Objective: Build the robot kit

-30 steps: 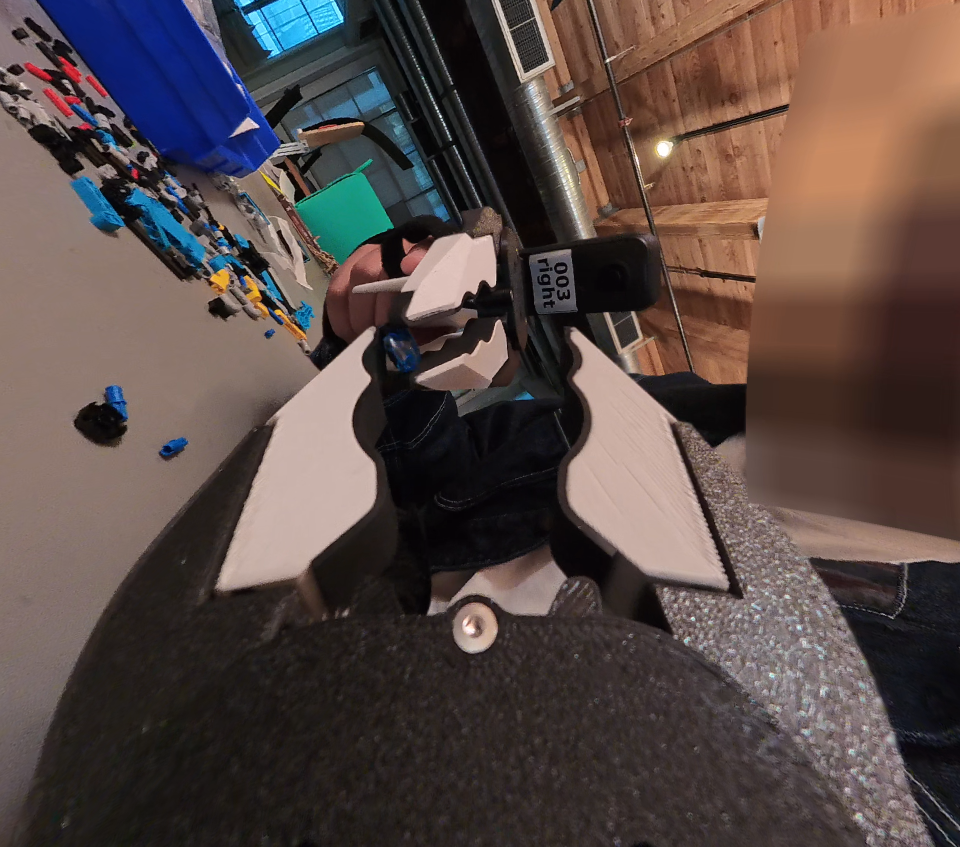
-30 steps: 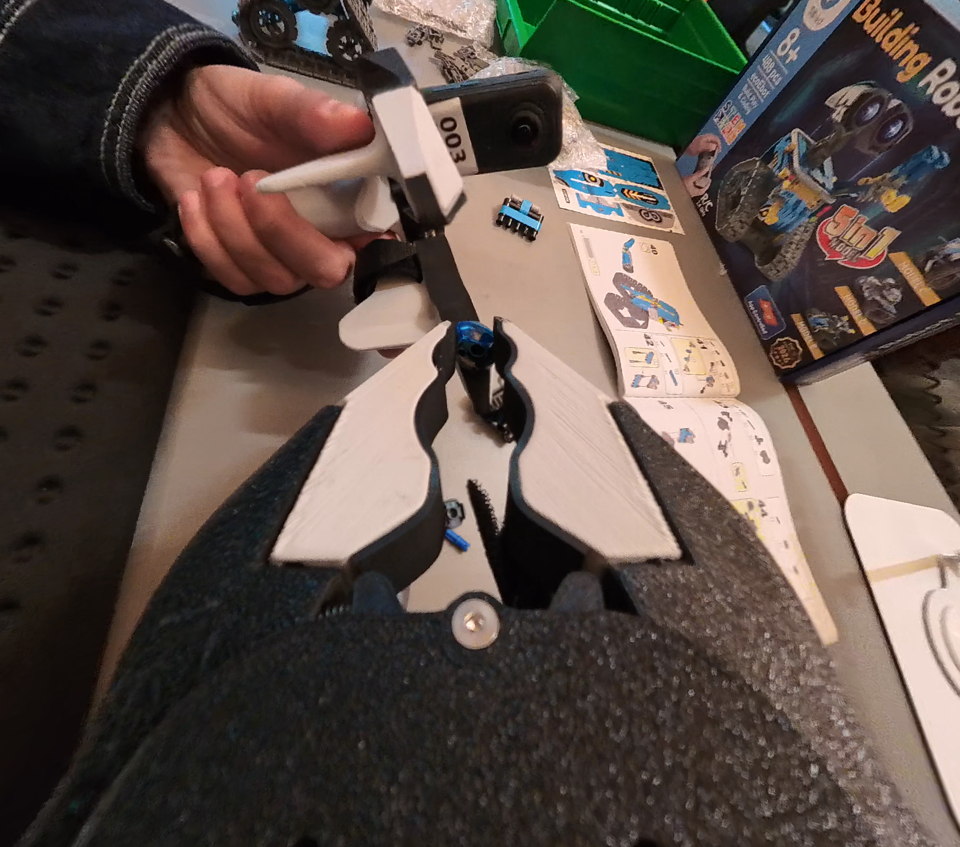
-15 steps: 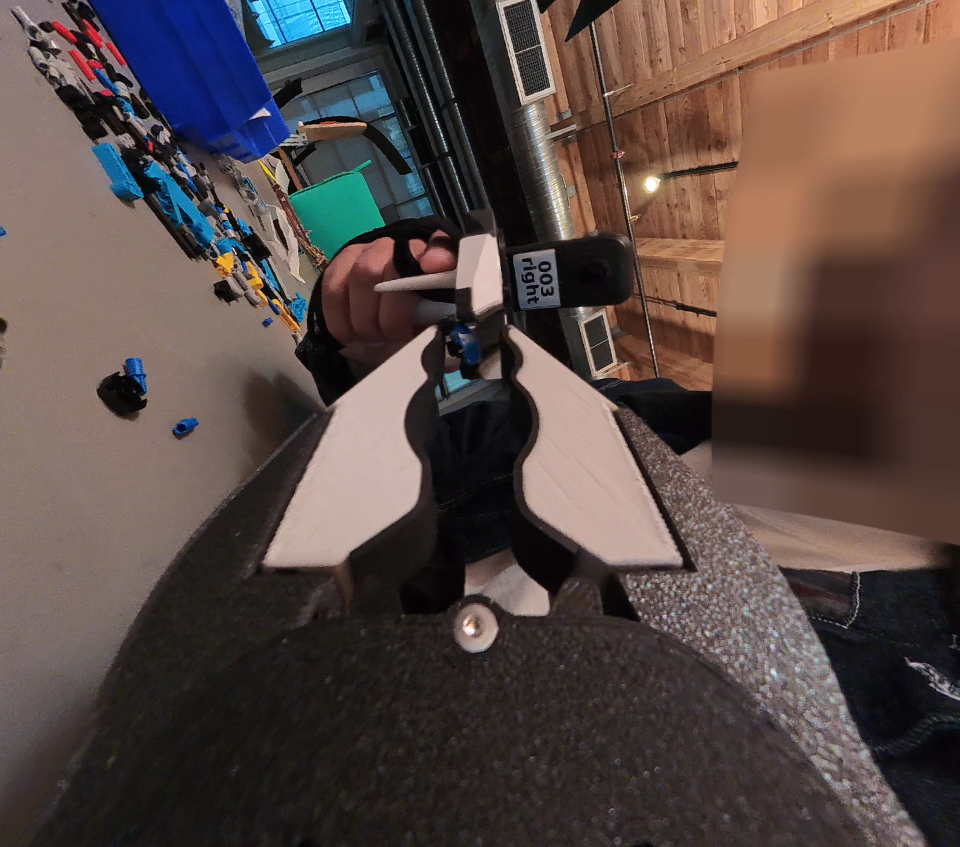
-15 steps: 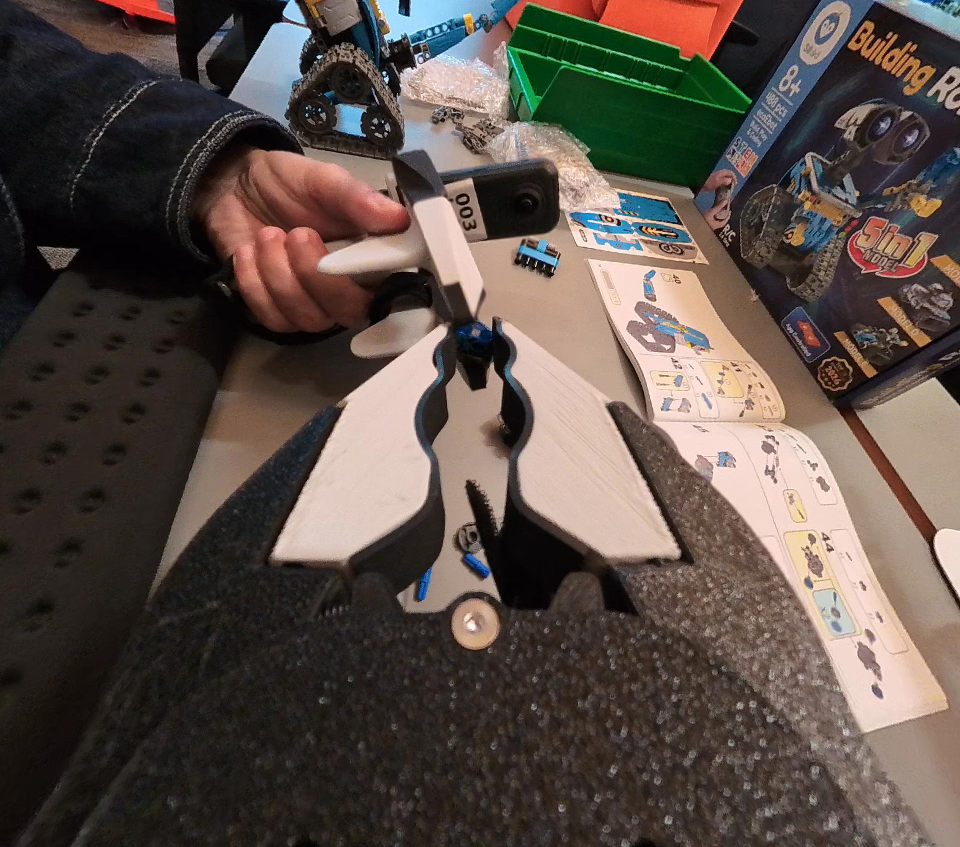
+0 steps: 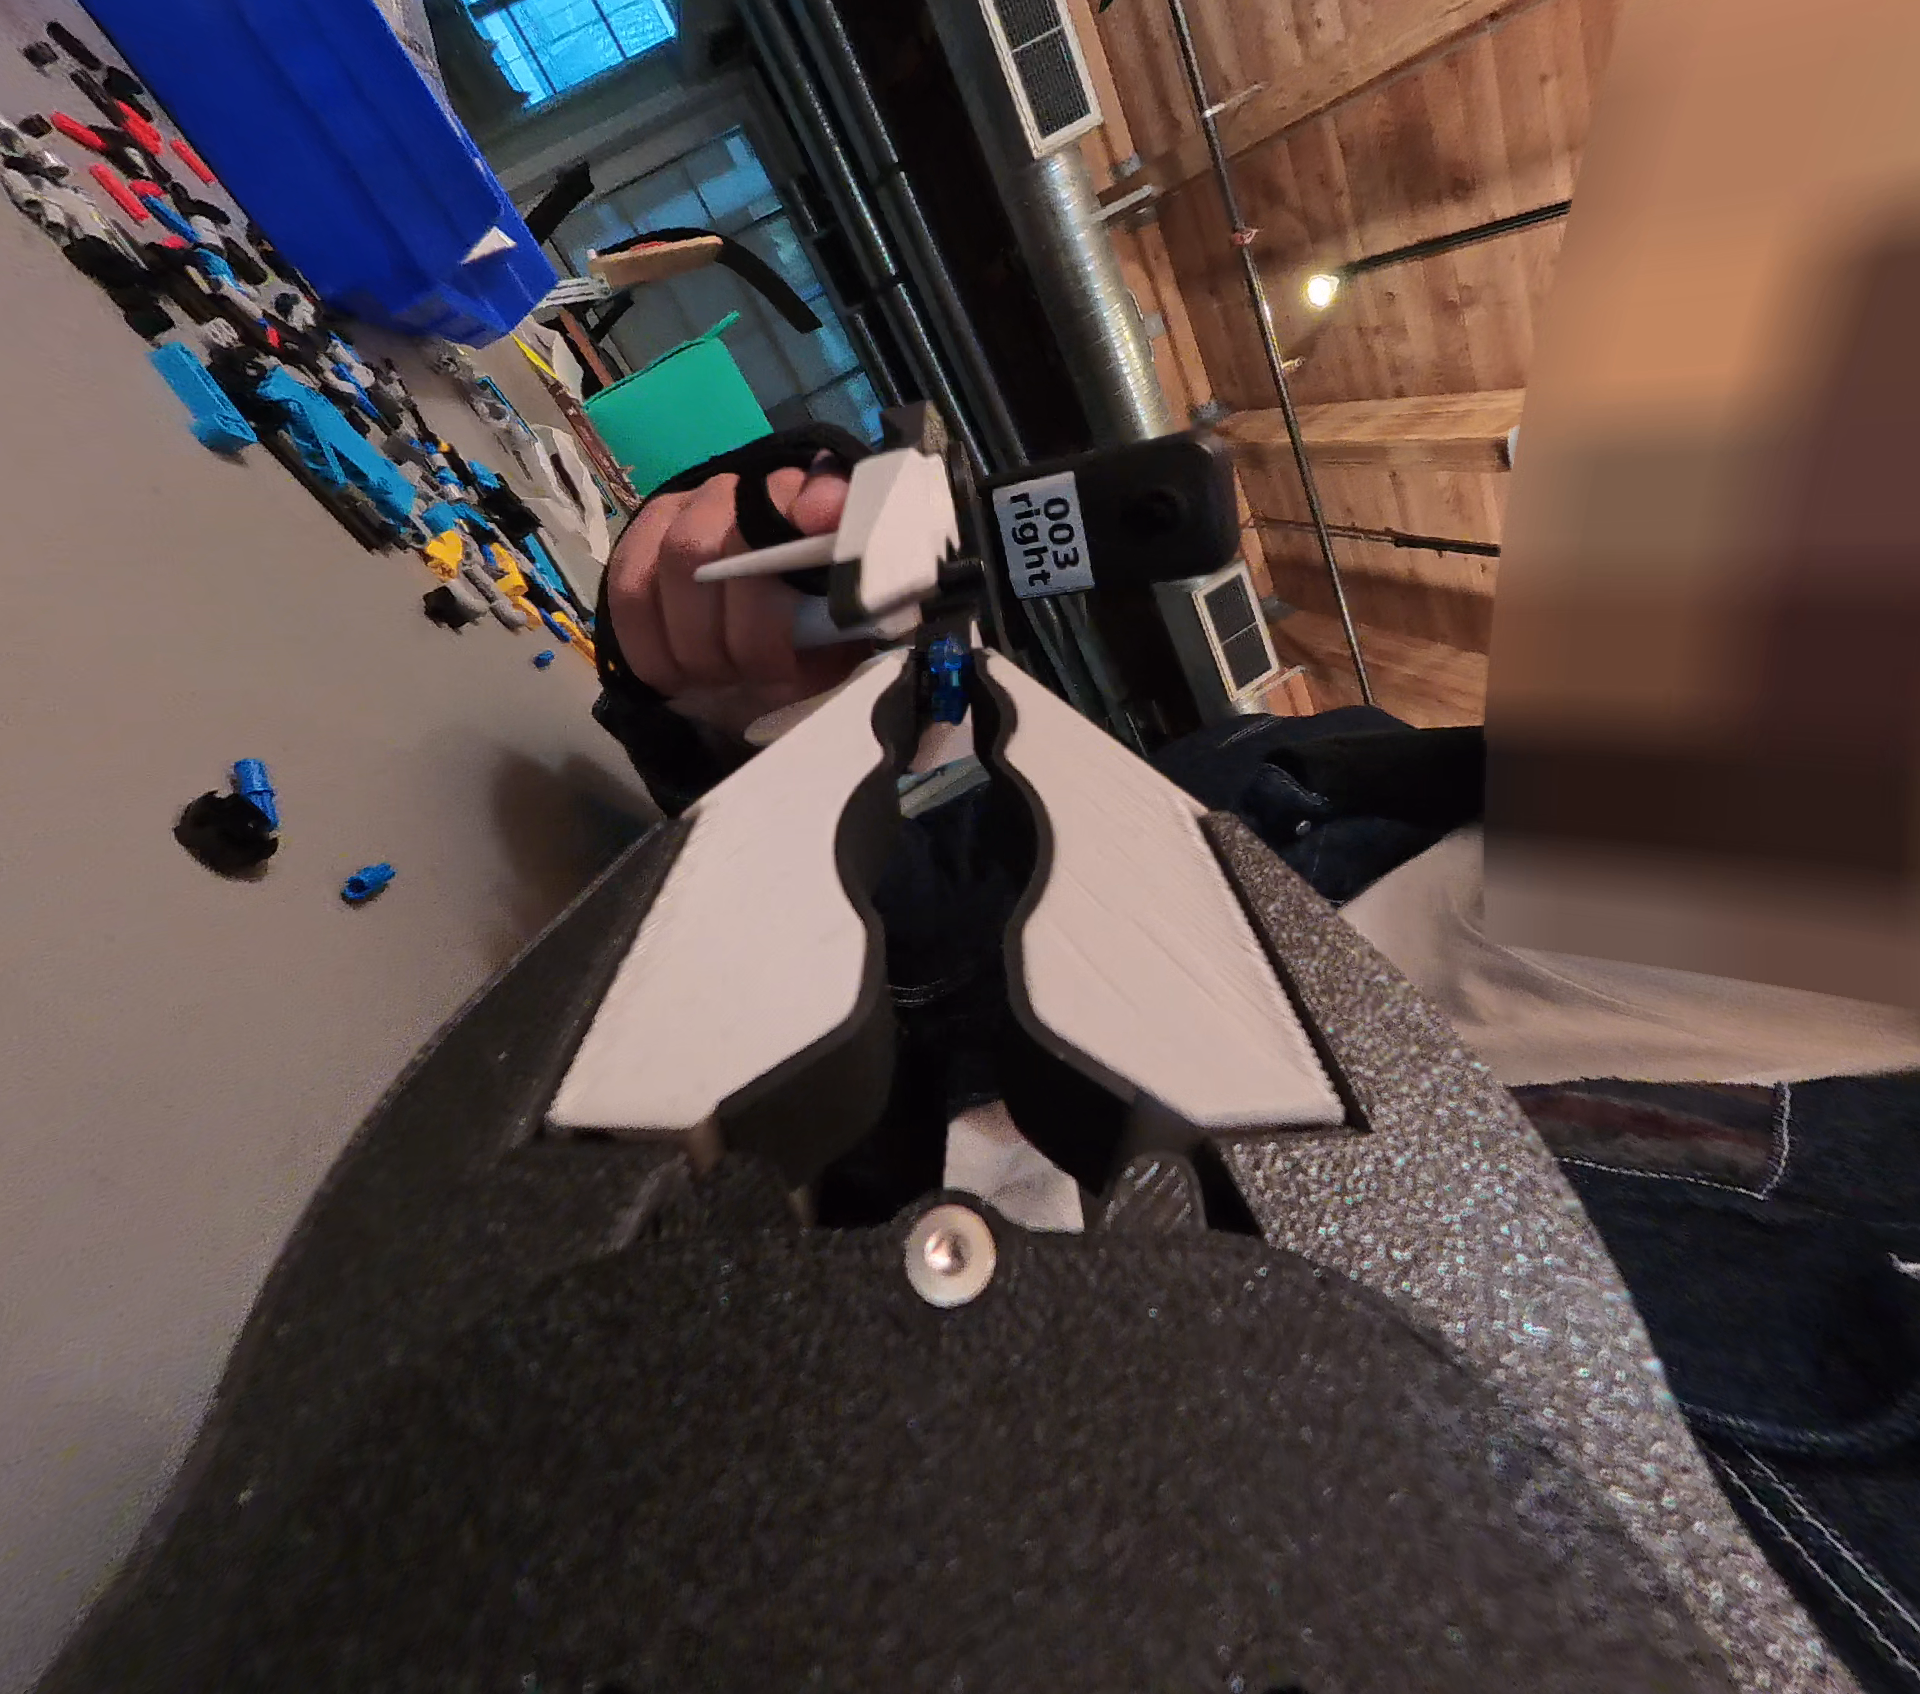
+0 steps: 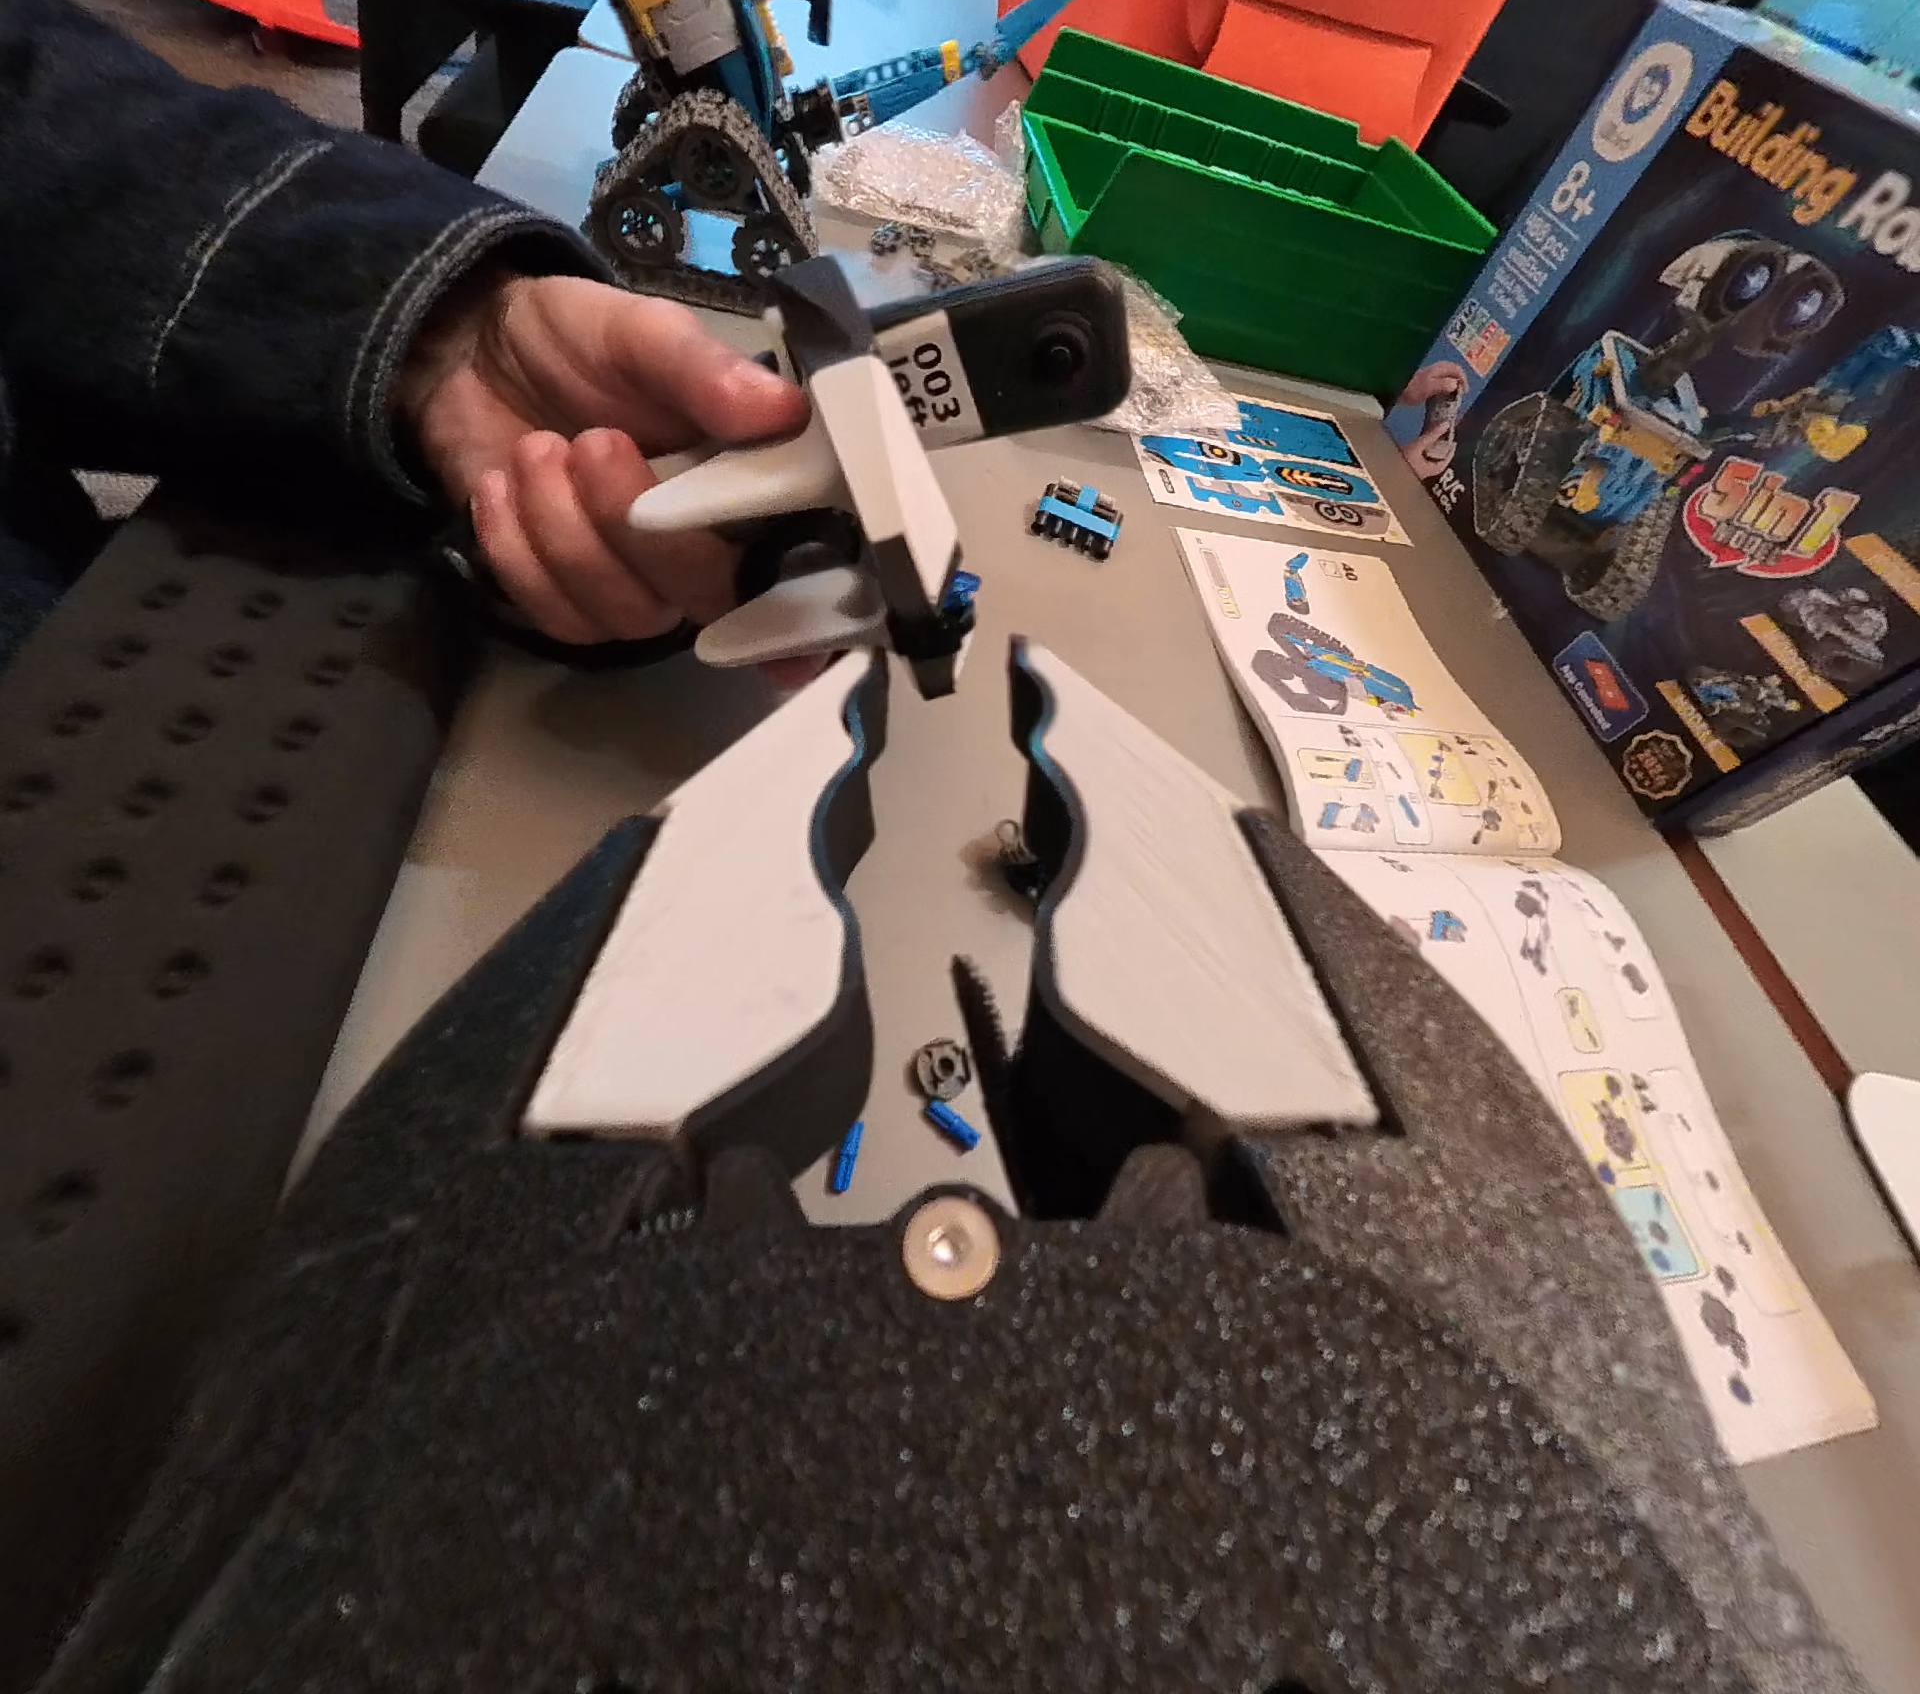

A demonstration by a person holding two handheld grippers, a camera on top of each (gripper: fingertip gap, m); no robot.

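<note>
My left gripper (image 5: pixel 943 657) is shut on a small blue and black building piece (image 5: pixel 945 694), held in the air above the grey table (image 5: pixel 156 1073). In the right wrist view the left gripper (image 6: pixel 935 636) shows edge-on in a person's hand, with the piece (image 6: pixel 961 590) between its tips. My right gripper (image 6: pixel 951 678) is open and empty, its tips just below and on either side of the left gripper's tips. It also shows in the left wrist view (image 5: pixel 914 574), just beyond the piece.
A tracked toy vehicle (image 6: pixel 707 117), a green bin (image 6: pixel 1247 231), a printed box (image 6: pixel 1714 418) and an open booklet (image 6: pixel 1382 688) stand on the table. Loose small parts (image 6: pixel 945 1068) lie below my right gripper. A blue bin (image 5: pixel 260 55) and several scattered parts (image 5: pixel 260 377) lie farther off. Left and right tips are no more than a few centimetres apart. From either gripper's tips it is about 35 cm to the tracked toy vehicle (image 6: pixel 707 117).
The right gripper held the piece and has opened and let go. The left gripper, open a second ago, has closed on the piece and now holds it.
</note>
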